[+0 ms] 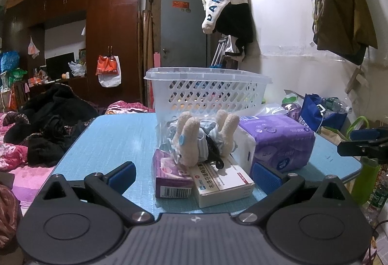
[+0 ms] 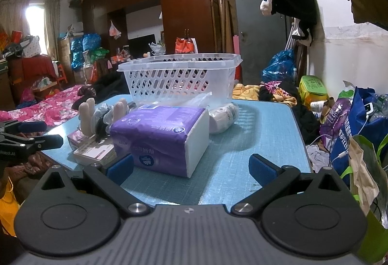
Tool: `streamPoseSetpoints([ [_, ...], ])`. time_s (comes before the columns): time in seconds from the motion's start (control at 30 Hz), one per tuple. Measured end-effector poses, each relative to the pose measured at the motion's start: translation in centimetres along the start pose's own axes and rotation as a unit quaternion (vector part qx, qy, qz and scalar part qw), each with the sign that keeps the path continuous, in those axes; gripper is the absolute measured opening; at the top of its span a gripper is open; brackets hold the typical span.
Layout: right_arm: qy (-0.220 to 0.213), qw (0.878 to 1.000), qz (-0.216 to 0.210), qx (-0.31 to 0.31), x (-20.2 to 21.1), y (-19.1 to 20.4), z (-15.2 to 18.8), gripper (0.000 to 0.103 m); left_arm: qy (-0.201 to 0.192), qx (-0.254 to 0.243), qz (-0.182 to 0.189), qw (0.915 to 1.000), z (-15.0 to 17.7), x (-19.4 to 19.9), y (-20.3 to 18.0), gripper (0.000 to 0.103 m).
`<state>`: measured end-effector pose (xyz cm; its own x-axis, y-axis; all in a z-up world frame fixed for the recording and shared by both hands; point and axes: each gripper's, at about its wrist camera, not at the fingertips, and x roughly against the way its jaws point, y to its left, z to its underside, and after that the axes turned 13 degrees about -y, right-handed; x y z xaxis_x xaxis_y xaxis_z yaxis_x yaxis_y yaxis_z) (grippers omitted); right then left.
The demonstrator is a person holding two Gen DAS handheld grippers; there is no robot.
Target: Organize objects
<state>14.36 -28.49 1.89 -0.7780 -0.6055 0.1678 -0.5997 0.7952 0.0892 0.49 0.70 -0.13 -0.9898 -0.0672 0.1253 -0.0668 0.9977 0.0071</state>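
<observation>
A white lattice basket (image 1: 206, 92) (image 2: 179, 78) stands at the far side of the blue table (image 1: 116, 141) (image 2: 254, 134). In front of it lie a bagged plush toy (image 1: 201, 141) (image 2: 104, 117), a purple box (image 1: 169, 175), a white medicine box (image 1: 223, 182) (image 2: 94, 152), a purple tissue pack (image 1: 278, 141) (image 2: 160, 136) and a white bottle on its side (image 2: 223, 117). My left gripper (image 1: 192, 175) is open, its jaws on either side of the two boxes. My right gripper (image 2: 191, 166) is open near the tissue pack's near corner.
A bed with pink bedding and dark clothes (image 1: 36, 129) lies left of the table. Bags and bottles (image 2: 351, 124) crowd the floor to the right. Clothes hang on the wall (image 1: 225, 10). A dark wardrobe (image 1: 111, 29) stands behind.
</observation>
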Motion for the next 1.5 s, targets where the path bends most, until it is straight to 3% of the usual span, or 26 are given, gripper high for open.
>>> streamPoseSetpoints([
  [1.5,0.004,1.000,0.001,0.002,-0.21,0.02,0.14,0.103,0.001,-0.003,0.003,1.0000,0.10,0.00,-0.10,0.103],
])
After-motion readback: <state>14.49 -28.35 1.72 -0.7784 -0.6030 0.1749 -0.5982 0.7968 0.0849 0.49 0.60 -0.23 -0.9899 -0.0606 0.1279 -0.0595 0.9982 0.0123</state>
